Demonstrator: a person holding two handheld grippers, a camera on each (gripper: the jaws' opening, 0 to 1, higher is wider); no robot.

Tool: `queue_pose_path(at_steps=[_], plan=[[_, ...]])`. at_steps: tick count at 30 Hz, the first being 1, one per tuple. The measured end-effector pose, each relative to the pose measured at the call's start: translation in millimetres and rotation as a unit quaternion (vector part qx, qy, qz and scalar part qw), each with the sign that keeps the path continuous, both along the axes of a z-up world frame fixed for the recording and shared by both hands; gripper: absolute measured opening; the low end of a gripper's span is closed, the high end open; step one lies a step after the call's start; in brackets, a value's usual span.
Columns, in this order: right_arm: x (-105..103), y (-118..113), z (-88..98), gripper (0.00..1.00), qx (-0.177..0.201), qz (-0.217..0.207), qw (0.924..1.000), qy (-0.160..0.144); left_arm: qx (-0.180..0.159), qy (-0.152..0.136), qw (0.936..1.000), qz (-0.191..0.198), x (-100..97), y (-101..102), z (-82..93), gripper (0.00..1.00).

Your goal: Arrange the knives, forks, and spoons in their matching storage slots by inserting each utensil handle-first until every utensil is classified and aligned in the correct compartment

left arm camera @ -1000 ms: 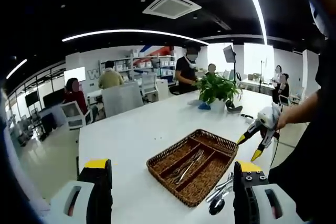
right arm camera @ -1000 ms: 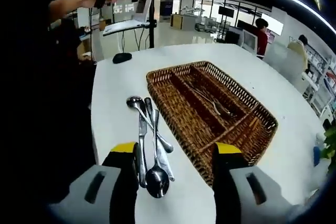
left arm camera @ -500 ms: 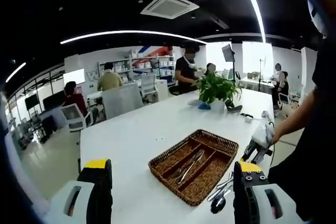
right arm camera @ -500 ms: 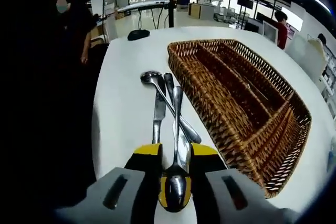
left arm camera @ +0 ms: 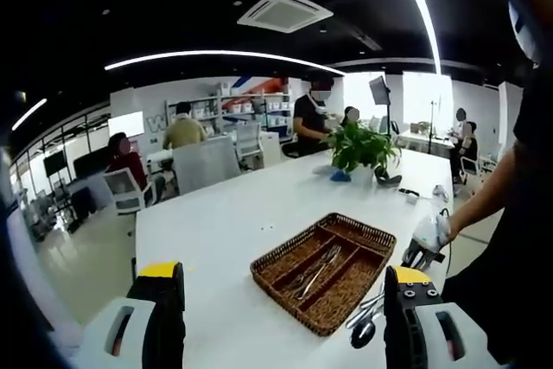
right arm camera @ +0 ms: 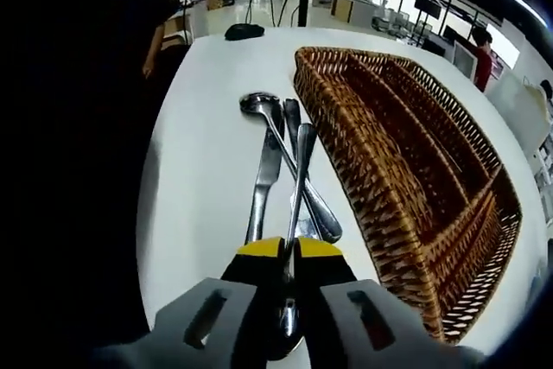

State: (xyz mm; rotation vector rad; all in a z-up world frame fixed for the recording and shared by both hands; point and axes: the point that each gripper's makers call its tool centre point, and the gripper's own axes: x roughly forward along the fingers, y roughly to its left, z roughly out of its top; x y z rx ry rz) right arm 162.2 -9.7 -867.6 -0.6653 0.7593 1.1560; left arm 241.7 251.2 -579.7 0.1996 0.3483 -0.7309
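Closing since a second ago, the right claw (right arm camera: 289, 252) now clenches a spoon (right arm camera: 295, 213) beside the wicker tray (right arm camera: 406, 153) on the table (right arm camera: 199, 170); the left claw (left arm camera: 281, 295) hangs open.

Basket (right arm camera: 406, 136): woven brown wicker, rough and matt. Spoons and knives (right arm camera: 281, 157) just left of the basket: polished metal, shiny. Table (right arm camera: 203, 144): smooth white, slight sheen. Right gripper (right arm camera: 287, 252): yellow-tipped jaws, grey matt plastic body.
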Motion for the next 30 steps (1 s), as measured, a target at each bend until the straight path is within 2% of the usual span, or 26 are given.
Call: queue_pose_path(at_steps=[6, 9, 17, 18, 21, 23, 27, 30], plan=[[-4.7, 7.0, -4.1, 0.02, -0.007, 0.008, 0.9999, 0.011, -0.002, -0.002, 1.0000, 0.006, -0.1, 4.5, 0.2, 1.00], [-3.1, 8.4, -6.0, 0.02, -0.003, -0.010, 0.9995, 0.028, -0.002, 0.000, 1.0000, 0.007, -0.4, 5.9, -2.1, 1.00], [-1.7, 12.7, -6.5, 0.01, 0.000, 0.013, 0.9998, 0.015, -0.005, 0.001, 1.0000, 0.007, -1.4, 5.2, -4.9, 1.00], [-0.9, 12.3, -7.1, 0.00, -0.001, -0.002, 0.9997, 0.025, -0.006, 0.001, 1.0000, 0.007, -1.4, 4.7, -4.6, 1.00], [-1.2, 13.0, -6.5, 0.00, -0.001, 0.002, 0.9997, 0.025, -0.006, 0.001, 1.0000, 0.007, -1.3, 4.3, -4.4, 1.00], [-4.5, 13.0, -5.4, 0.00, 0.001, 0.001, 0.9991, 0.043, -0.007, 0.000, 1.0000, 0.006, -1.1, 4.0, -3.6, 1.00], [-4.9, 12.4, 2.4, 0.00, -0.010, 0.027, 0.9991, 0.030, -0.010, -0.001, 0.9999, 0.008, -0.6, 3.7, -2.5, 1.00], [-1.3, 11.1, 8.6, 0.00, -0.017, 0.029, 0.9991, 0.026, -0.011, -0.001, 0.9999, 0.008, -0.7, 2.9, -2.6, 1.00]])
